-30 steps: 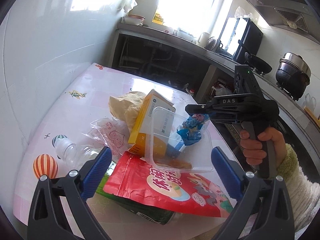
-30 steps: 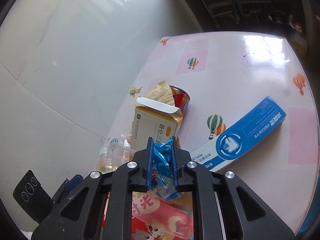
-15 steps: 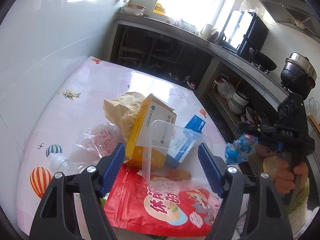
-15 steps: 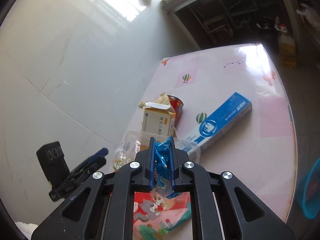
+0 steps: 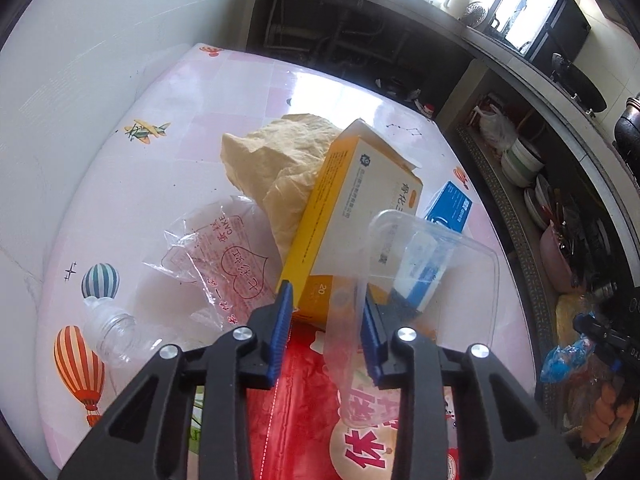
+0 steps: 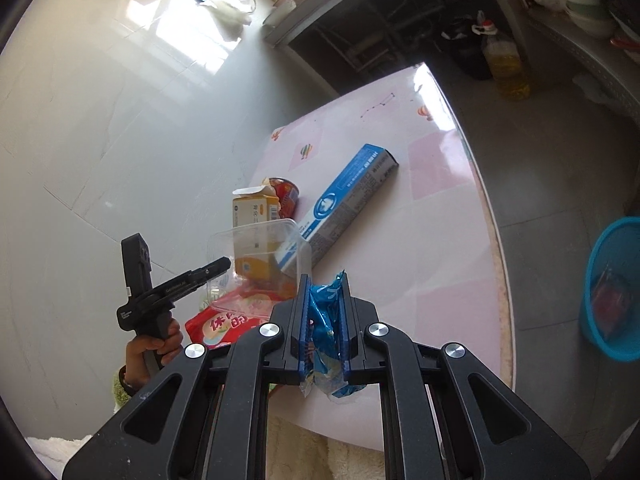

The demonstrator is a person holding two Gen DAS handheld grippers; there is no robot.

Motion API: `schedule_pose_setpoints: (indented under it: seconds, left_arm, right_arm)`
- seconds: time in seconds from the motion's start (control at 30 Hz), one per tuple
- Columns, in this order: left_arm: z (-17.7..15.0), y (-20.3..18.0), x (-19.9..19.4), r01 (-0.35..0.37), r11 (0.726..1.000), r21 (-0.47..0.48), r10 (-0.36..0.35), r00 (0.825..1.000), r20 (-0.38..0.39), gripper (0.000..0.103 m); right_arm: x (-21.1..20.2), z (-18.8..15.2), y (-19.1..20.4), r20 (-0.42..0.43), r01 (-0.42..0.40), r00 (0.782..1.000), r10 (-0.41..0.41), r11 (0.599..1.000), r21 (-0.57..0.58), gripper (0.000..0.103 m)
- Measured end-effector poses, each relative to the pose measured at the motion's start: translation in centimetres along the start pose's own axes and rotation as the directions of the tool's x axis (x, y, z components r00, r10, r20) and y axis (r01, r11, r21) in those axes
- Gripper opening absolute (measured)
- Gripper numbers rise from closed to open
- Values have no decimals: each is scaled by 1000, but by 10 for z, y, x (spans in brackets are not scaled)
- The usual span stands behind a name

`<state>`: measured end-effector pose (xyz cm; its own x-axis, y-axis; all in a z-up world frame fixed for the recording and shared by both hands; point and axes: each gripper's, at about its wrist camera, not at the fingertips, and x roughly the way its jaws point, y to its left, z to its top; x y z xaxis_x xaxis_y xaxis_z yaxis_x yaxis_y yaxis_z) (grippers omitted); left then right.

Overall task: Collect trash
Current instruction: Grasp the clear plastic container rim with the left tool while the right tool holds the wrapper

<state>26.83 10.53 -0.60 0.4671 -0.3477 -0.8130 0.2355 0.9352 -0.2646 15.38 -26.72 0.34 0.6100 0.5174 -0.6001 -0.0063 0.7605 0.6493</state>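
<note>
Over the pink worktop (image 6: 440, 208), the right tongs (image 6: 325, 328) clamp a crumpled blue wrapper (image 6: 326, 320); the left tongs (image 5: 326, 336), jaws just closing, straddle the near wall of a clear plastic tub (image 5: 436, 264); a blue bin (image 6: 612, 288) stands at three o'clock.

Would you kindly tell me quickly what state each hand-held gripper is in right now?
Left hand-held gripper: jaws just closing around the wall of the clear plastic container; contact unclear.
Right hand-held gripper: shut on the blue wrapper.
</note>
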Motion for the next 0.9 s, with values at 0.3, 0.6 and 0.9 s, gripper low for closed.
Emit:
schedule_pose_setpoints:
  seconds: [0.3, 0.6, 0.9]
  left_arm:
    - [-5, -12, -12, -3, 1000, 31, 2, 999, 47, 6]
    - [-7, -19, -38, 52, 998, 23, -54, 991, 125, 5]
    - [-2, -28, -71, 118, 993, -6, -114, 973, 201, 5]
  right_arm:
    - [-2, -10, -11, -10, -4, 1000, 4, 999, 44, 11]
    - [-8, -11, -19, 4, 6, 1000, -7, 998, 65, 11]
    - [-25, -17, -32, 41, 0, 999, -4, 995, 100, 11]
